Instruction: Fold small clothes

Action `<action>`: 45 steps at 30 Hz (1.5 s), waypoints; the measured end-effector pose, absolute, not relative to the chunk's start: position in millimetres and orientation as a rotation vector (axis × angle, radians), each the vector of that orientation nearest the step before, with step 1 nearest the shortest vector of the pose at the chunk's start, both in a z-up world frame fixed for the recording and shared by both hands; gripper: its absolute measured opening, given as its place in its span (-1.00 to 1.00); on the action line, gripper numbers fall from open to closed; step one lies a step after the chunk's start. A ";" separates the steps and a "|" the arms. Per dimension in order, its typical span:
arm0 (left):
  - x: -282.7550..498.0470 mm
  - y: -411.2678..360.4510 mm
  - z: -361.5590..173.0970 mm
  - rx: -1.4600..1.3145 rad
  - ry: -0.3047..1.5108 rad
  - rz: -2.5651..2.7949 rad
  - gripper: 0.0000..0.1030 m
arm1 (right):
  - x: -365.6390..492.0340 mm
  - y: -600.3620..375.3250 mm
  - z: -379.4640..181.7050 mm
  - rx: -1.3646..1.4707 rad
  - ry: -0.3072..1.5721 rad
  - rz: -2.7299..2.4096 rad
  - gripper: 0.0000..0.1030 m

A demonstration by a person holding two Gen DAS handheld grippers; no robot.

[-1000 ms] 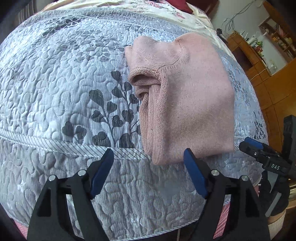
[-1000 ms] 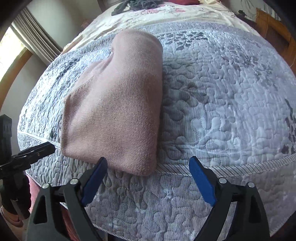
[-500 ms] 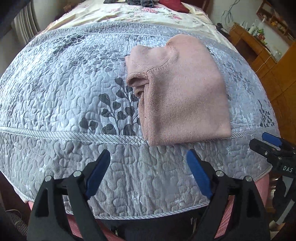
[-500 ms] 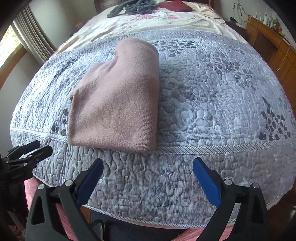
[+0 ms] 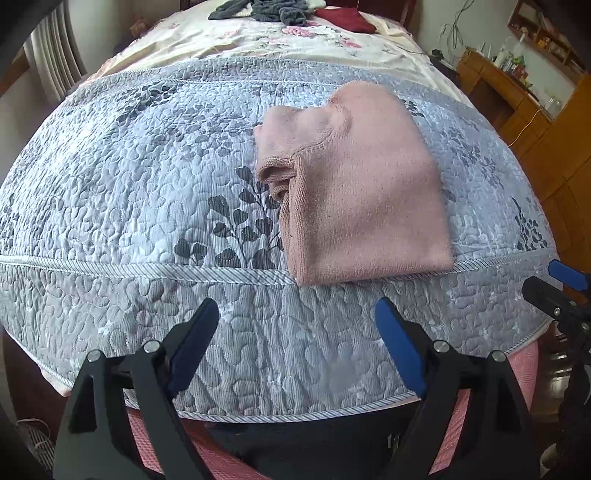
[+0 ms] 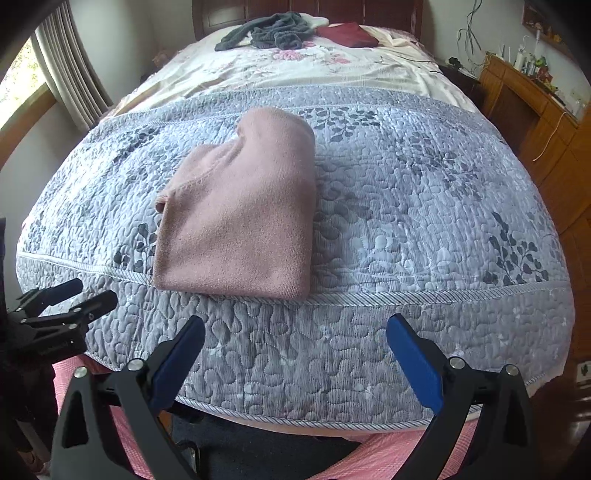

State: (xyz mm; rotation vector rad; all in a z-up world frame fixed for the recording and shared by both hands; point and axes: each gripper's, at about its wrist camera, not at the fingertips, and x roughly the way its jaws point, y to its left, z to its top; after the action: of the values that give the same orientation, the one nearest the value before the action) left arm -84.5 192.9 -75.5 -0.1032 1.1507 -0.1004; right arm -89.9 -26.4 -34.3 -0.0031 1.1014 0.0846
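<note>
A pink knitted garment (image 5: 362,195) lies folded into a compact block near the foot of the bed, on the grey quilted bedspread (image 5: 129,192); it shows too in the right wrist view (image 6: 240,218). My left gripper (image 5: 295,325) hangs open, off the quilt's front edge, below the garment and not touching it. The right gripper (image 6: 295,339) is also open and empty, equally back from the bed. Each gripper appears at the edge of the other's view: the right gripper (image 5: 554,284) and the left gripper (image 6: 70,299).
A cream floral sheet (image 6: 295,70) covers the far half of the bed, with a dark grey clothes heap (image 6: 273,33) and a maroon item (image 6: 347,35) by the headboard. Wooden furniture (image 6: 535,110) stands on the right, a curtained window (image 6: 55,74) on the left. Pink bedding (image 5: 461,424) hangs below the quilt.
Both grippers have pulled back and away from the bed; the garment looks smaller and farther. It has stayed folded in place.
</note>
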 end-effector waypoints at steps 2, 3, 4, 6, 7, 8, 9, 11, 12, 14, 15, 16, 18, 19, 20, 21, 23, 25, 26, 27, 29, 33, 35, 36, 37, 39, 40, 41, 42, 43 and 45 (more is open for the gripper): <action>-86.9 192.6 -73.0 -0.103 1.150 -0.098 0.67 | -92.3 -25.5 -29.4 -0.014 1.088 0.076 0.92; -88.2 192.3 -71.3 -0.102 1.148 -0.097 0.67 | -92.9 -25.7 -27.6 -0.016 1.083 0.076 0.92; -89.6 191.3 -69.7 -0.101 1.147 -0.097 0.67 | -93.9 -25.7 -25.7 -0.016 1.080 0.076 0.92; -91.7 189.6 -66.3 -0.093 1.143 -0.093 0.67 | -95.3 -25.0 -23.3 -0.023 1.081 0.069 0.92; -92.7 188.6 -64.3 -0.087 1.140 -0.089 0.67 | -95.9 -24.5 -22.6 -0.029 1.084 0.062 0.92; -93.3 187.7 -62.5 -0.085 1.138 -0.088 0.67 | -96.9 -23.7 -22.3 -0.034 1.086 0.057 0.92; -94.0 187.0 -60.7 -0.085 1.137 -0.090 0.67 | -98.2 -22.9 -21.6 -0.039 1.084 0.053 0.92; -96.0 184.4 -57.3 -0.079 1.129 -0.089 0.67 | -101.0 -21.9 -19.9 -0.045 1.077 0.049 0.92; -96.8 183.4 -55.8 -0.075 1.126 -0.091 0.67 | -102.1 -21.6 -19.3 -0.046 1.076 0.048 0.92; -98.1 182.3 -53.6 -0.073 1.124 -0.094 0.67 | -103.6 -21.5 -18.5 -0.044 1.083 0.042 0.92; -98.8 181.9 -52.8 -0.073 1.123 -0.093 0.67 | -104.2 -22.0 -18.1 -0.044 1.085 0.040 0.92; -99.5 181.6 -52.1 -0.071 1.121 -0.093 0.67 | -104.8 -22.6 -17.4 -0.042 1.083 0.041 0.92; -100.3 180.8 -51.4 -0.059 1.119 -0.087 0.67 | -105.2 -24.5 -16.2 -0.038 1.079 0.040 0.92; -100.6 180.4 -51.5 -0.055 1.119 -0.085 0.67 | -105.4 -24.9 -16.0 -0.037 1.078 0.039 0.92; -100.7 180.3 -51.7 -0.055 1.121 -0.085 0.67 | -105.0 -25.9 -15.9 -0.036 1.077 0.038 0.92; -100.8 180.0 -52.1 -0.056 1.124 -0.086 0.67 | -104.5 -26.9 -15.8 -0.034 1.078 0.035 0.92; -100.3 179.9 -52.9 -0.053 1.129 -0.084 0.67 | -103.3 -29.1 -15.9 -0.028 1.078 0.034 0.92; -99.3 180.4 -53.6 -0.055 1.132 -0.084 0.67 | -102.5 -29.9 -16.2 -0.026 1.079 0.034 0.92; -98.5 180.6 -54.1 -0.058 1.135 -0.085 0.67 | -102.3 -29.9 -16.2 -0.027 1.079 0.033 0.92; -98.0 180.7 -54.3 -0.060 1.137 -0.086 0.67 | -101.9 -29.6 -16.6 -0.030 1.079 0.033 0.92; -97.4 180.3 -54.9 -0.057 1.138 -0.087 0.67 | -101.0 -29.4 -17.6 -0.030 1.082 0.032 0.92; -97.3 179.5 -56.1 -0.051 1.143 -0.088 0.67 | -99.0 -30.3 -18.5 -0.027 1.084 0.035 0.92; -97.4 178.7 -56.8 -0.049 1.146 -0.088 0.67 | -98.2 -30.3 -18.4 -0.024 1.082 0.038 0.92; -97.3 178.5 -57.2 -0.049 1.147 -0.087 0.67 | -97.6 -30.1 -18.2 -0.022 1.080 0.042 0.92; -97.2 178.6 -57.6 -0.050 1.149 -0.088 0.67 | -97.5 -29.7 -18.1 -0.021 1.076 0.044 0.92; -96.9 178.8 -57.9 -0.050 1.150 -0.087 0.67 | -97.1 -29.2 -17.9 -0.024 1.070 0.037 0.92; -96.8 178.5 -57.8 -0.049 1.149 -0.086 0.67 | -96.8 -29.4 -18.0 -0.024 1.068 0.034 0.92; -96.7 178.6 -57.7 -0.049 1.149 -0.086 0.67 | -96.8 -29.6 -18.3 -0.023 1.066 0.034 0.92; -96.7 178.4 -57.7 -0.050 1.149 -0.086 0.67 | -96.9 -29.6 -18.4 -0.021 1.064 0.034 0.92; -96.6 178.6 -57.7 -0.049 1.149 -0.086 0.67 | -96.9 -29.4 -18.7 -0.021 1.063 0.033 0.92; -96.4 178.8 -57.7 -0.049 1.149 -0.085 0.67 | -95.8 -30.5 -18.9 -0.023 1.065 0.033 0.92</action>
State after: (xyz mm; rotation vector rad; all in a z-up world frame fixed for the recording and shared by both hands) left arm -96.4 178.8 -57.7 -0.0490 1.1488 -0.0853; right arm -95.8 -30.5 -18.9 -0.0233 1.0646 0.0334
